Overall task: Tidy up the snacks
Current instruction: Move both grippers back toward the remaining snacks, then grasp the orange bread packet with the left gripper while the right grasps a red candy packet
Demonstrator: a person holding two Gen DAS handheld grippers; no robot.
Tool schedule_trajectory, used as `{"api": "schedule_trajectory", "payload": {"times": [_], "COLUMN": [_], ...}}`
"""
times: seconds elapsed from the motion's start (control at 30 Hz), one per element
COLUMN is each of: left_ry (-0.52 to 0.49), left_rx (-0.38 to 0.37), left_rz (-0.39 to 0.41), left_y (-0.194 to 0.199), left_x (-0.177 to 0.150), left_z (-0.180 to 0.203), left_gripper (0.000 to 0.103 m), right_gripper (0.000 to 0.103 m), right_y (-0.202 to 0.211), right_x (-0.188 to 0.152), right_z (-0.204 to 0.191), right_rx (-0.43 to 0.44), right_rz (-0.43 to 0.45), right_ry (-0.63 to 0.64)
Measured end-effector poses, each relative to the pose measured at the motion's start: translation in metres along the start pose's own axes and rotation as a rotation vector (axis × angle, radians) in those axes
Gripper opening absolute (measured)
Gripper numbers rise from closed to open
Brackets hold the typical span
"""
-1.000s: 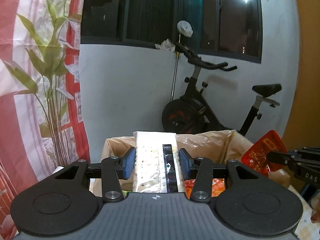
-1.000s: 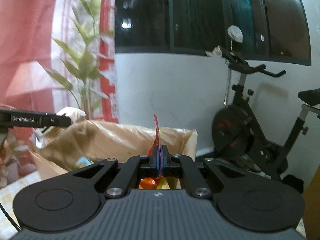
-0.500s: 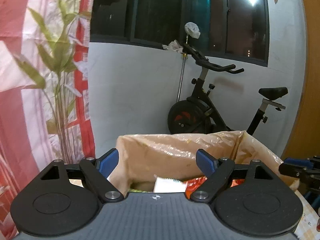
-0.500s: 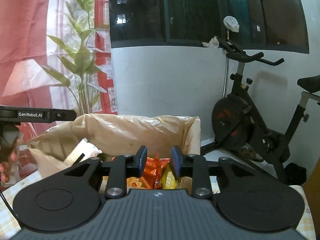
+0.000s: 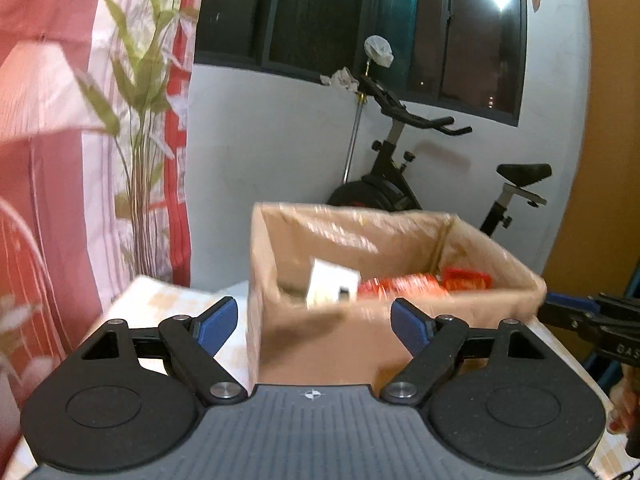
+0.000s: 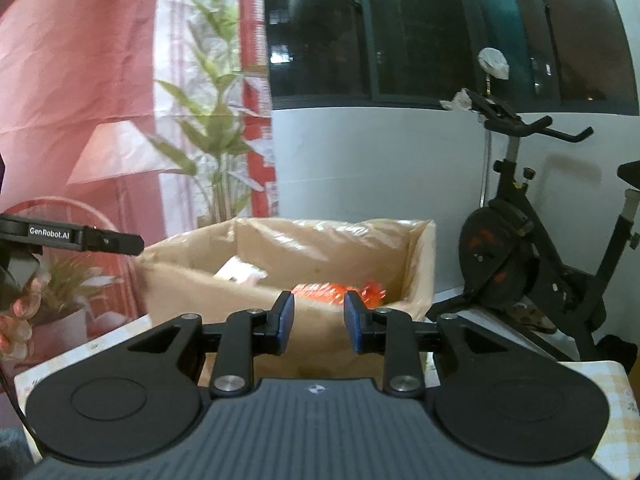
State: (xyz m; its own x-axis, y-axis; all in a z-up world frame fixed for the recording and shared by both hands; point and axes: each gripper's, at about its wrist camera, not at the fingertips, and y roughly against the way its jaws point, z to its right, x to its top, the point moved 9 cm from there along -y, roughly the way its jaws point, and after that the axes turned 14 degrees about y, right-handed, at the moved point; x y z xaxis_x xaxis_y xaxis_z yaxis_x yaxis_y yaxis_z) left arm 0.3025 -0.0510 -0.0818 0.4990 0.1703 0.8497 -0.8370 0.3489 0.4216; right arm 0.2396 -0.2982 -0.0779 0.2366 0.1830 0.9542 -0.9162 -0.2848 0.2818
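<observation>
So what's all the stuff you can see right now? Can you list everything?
Cardboard box: one, brown, lined with clear plastic, on the table.
White packet: one, white, inside the box, left part.
Red-orange packets: at least two, blurred, inside the box, right part.
Table: one, pale checked cloth, under the box.
Exercise bike: one, black, by the white wall.
Curtain: one, red and white with green leaves, left.
Window: one, dark, above the wall.
Left gripper: one, black with blue pads, open, empty.
Right gripper: one, same colours, open, empty.
</observation>
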Motion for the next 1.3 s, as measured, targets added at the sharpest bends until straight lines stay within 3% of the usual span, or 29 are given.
{"api": "schedule_trajectory", "payload": {"times": [0.3, 0.7, 0.97, 1.07, 1.13, 1.2, 1.3], "left_ry": [0.065, -0.002, -0.047, -0.053, -0.076, -0.092, -0.06], "left_rx": [0.025, -0.018, -0.001, 0.002, 0.009, 0.021, 0.008], "left_rz": [-0.127, -0.305, -0.353, -0.365, -0.363, -0.347, -0.35], "left_y": [-0.017, -0.045, -0.06, -0.061, -0.059, -0.055, -0.052], "left_x": [-0.081, -0.173, -0.196, -0.204, -0.208, -0.207, -0.207], "left_z": [-0.006, 0.025, 0.027, 0.027, 0.027, 0.026, 0.021], "left_gripper": [0.08, 0.076, 0.075, 0.063, 0.048, 0.041, 0.04], "right_gripper": [0.03, 0.03, 0.03, 0.03, 0.03, 0.032, 0.042], "right_y": [0.0, -0.025, -0.028, -0.032, -0.035, -0.04, -0.045], "right_x": [-0.046, -0.139, -0.172, -0.174, -0.174, -0.173, -0.171], "right_z": [-0.023, -0.048, -0.049, -0.052, -0.056, -0.06, -0.065], "right_rx": [0.039, 0.094, 0.081, 0.084, 0.09, 0.102, 0.121], "right_rz": [-0.056, -0.253, -0.318, -0.322, -0.326, -0.33, -0.326], "right_ry": [-0.005, -0.083, -0.132, -0.112, -0.085, -0.066, -0.055]}}
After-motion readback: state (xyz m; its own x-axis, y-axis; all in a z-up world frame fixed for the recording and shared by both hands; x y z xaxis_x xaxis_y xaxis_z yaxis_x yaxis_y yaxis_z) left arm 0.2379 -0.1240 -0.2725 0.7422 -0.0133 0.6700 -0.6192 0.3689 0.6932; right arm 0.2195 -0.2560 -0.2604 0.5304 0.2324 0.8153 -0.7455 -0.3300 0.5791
